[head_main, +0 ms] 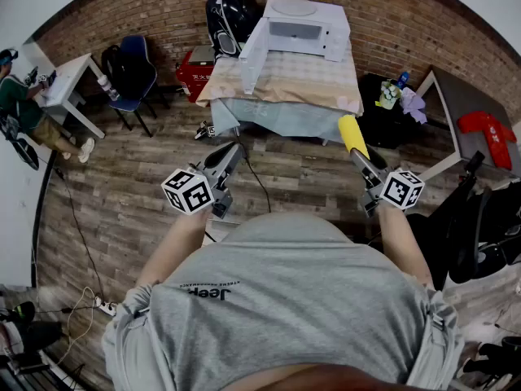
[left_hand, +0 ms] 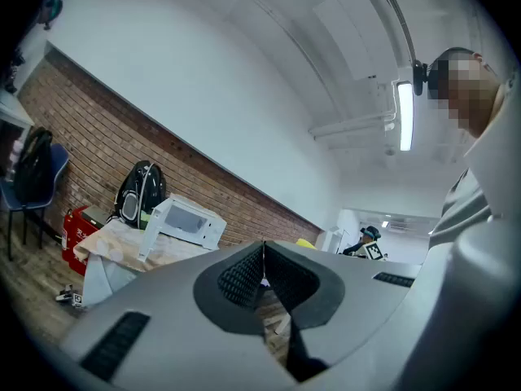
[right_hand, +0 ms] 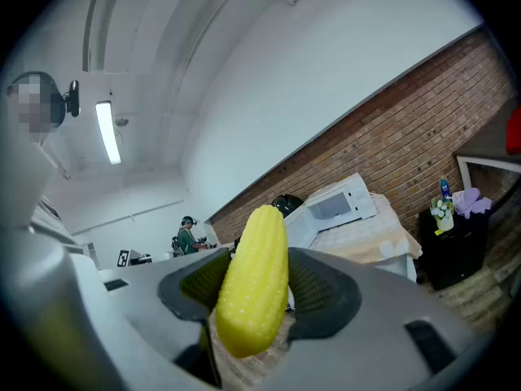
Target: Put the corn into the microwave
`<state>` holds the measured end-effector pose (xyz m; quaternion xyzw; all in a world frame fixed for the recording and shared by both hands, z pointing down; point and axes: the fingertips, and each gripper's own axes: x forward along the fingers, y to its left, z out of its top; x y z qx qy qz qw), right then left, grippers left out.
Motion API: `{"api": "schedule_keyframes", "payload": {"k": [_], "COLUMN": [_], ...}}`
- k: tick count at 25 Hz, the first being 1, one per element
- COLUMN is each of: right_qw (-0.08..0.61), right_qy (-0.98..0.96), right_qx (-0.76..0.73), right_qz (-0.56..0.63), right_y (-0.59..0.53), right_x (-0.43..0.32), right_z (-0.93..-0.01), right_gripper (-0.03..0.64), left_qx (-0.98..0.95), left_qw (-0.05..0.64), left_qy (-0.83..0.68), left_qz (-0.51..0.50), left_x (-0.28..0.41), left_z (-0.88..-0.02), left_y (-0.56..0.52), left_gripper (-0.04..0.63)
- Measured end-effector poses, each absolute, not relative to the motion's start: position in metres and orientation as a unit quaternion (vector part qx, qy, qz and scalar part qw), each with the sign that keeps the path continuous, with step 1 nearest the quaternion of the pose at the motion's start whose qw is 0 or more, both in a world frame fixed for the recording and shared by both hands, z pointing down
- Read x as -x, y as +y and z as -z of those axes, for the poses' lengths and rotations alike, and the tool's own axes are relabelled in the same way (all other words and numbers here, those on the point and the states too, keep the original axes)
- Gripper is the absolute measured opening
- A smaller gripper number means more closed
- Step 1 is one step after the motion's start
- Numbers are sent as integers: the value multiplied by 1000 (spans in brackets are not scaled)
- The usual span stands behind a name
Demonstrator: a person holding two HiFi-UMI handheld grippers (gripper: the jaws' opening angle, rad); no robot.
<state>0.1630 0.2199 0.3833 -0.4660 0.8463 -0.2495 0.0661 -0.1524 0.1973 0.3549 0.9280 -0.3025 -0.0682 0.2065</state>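
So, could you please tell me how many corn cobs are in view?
1. The corn cob is held between the jaws of the right gripper, out in front of the person; others could be hidden inside the microwave.

Yellow corn point(right_hand: 252, 279) gripped, white microwave point(head_main: 305, 29) open

Bright even indoor light, ceiling tube lamp point(left_hand: 404, 115) glaring, strong fisheye warping, dark vignetted corners

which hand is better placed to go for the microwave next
Right. The right gripper grips the corn, which points toward the microwave, whose door stands open. The left gripper is shut and empty.
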Motion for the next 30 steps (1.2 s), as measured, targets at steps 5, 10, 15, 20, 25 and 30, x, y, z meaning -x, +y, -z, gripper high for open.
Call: {"api": "schedule_keyframes", "payload": {"k": [5,10,15,20,25,30], "right_qw": [66,69,72,76,75,73], "right_qy": [848,848,850,846,846,851], "right_qx": [464,464,461,462,462,452], "right_qz": [246,246,246,254,256,256], "right_y": [218,215,213,208,201,191], "right_x": [-161,-164,-166,-173,-176,-181], "right_z": [-385,-384,-386,-390,-392,-391], "right_gripper": [239,238,239,241,241,239], "left_qx": [-929,-929,-929,-929,-928,-925], "left_qw": [205,205,205,206,206,204], "left_qy": [-301,-302,-301,-302,-305,-313], "left_qz": [68,69,67,65,63,66], "left_x": [152,151,147,142,139,133], "left_z": [-354,-353,-354,-355,-355,-354], "left_y": [196,193,192,189,183,179], "left_gripper": [23,23,23,23,23,23]}}
